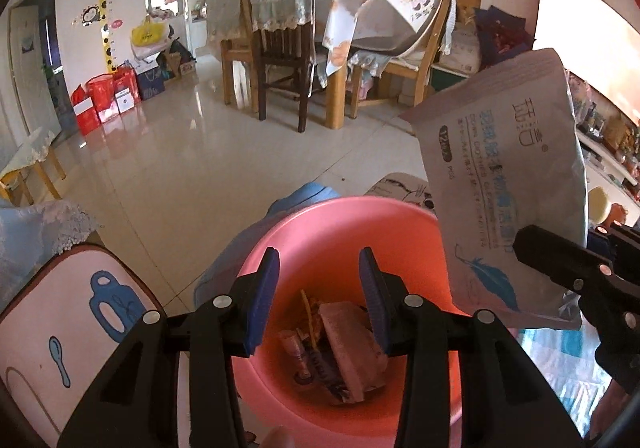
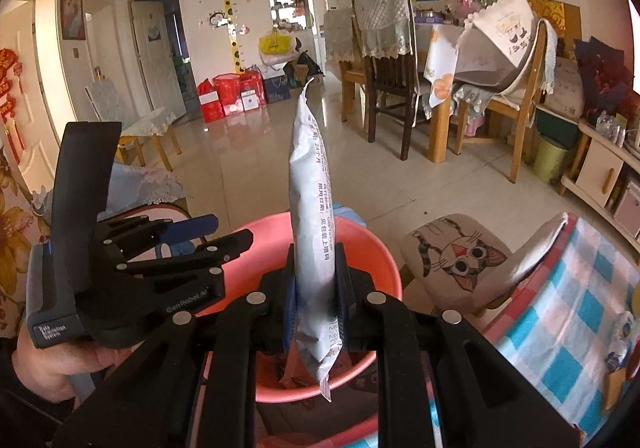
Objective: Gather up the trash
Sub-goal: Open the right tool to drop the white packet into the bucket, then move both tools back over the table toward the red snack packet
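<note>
At the far left of the right wrist view, the left tool [image 2: 224, 236] hangs beside and just over the near-left rim of the pink bin [image 2: 380, 248]. In its own view its blue pads [image 1: 264, 304] stand apart with nothing between them, and straight below lies the trash already in the bin [image 1: 340, 352]. To its right, the right tool [image 2: 316, 292] is pinched on the lower part of a grey wipes pouch [image 2: 310, 208]. The pouch stands upright in the grip, its long axis running away from the tool, its bottom seal hanging just above the bin's mouth. In the left view, the same wipes pouch [image 1: 504, 184] sits at the bin's right edge. So the right hand is the one placed to drop it: the bin lies directly beneath, and opening the grip there should probably land the pouch inside.
</note>
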The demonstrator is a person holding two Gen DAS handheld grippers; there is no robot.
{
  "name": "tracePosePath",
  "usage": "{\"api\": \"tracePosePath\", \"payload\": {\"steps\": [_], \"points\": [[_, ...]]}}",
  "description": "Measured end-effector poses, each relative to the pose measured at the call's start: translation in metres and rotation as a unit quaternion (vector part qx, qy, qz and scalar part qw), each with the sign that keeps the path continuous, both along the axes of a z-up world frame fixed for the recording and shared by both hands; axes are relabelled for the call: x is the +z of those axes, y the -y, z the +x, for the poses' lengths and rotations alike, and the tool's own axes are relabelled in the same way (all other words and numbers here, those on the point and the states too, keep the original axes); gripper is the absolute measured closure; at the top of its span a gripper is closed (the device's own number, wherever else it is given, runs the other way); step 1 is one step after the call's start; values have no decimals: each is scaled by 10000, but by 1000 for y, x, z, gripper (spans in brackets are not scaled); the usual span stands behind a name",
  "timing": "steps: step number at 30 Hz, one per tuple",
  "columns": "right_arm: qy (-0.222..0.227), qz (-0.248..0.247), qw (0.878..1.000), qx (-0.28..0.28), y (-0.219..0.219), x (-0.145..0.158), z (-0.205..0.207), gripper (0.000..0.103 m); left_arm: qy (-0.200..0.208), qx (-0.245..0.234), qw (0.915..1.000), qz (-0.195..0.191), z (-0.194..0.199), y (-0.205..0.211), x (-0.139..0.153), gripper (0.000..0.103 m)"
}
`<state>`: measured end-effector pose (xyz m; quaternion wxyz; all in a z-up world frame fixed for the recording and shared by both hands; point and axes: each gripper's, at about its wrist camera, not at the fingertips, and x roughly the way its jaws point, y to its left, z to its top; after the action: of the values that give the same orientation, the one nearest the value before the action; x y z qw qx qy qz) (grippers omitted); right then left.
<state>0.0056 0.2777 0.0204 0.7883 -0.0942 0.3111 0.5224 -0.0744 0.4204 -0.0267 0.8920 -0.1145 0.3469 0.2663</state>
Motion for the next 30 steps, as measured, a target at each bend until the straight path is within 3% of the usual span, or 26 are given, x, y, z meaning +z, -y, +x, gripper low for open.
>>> {"api": "tracePosePath", "payload": {"steps": [10, 12, 14, 17, 19, 22, 27, 30], "points": [[-285, -202, 9994, -3, -24, -34, 16, 85, -330, 190, 9993, -49, 12, -15, -29, 60], [-321, -161, 9994, 2, -23, -36, 18, 85, -341, 223, 9992, -46, 12, -16, -31, 52], [-322, -119, 9994, -9, -21, -35, 19, 85, -362, 256, 9990, -7, 13, -16, -31, 34], [-336, -90, 9994, -55, -15, -34, 22, 83, -396, 213, 9990, 45, 15, -11, -30, 29], [-346, -74, 9993, -112, -7, -34, 23, 79, -433, 213, 9988, 126, 16, -8, -29, 23], [-372, 9, 9989, -291, 14, -31, 28, 63, -441, 210, 9986, 201, 18, -3, -26, 12], [-382, 136, 9972, -629, 60, -26, 38, 50, -462, 86, 9986, 231, 23, 9, -21, 10], [-381, 240, 9952, -873, 94, -24, 44, 44, -145, -118, 9998, 94, 20, 17, -12, 10]]}}
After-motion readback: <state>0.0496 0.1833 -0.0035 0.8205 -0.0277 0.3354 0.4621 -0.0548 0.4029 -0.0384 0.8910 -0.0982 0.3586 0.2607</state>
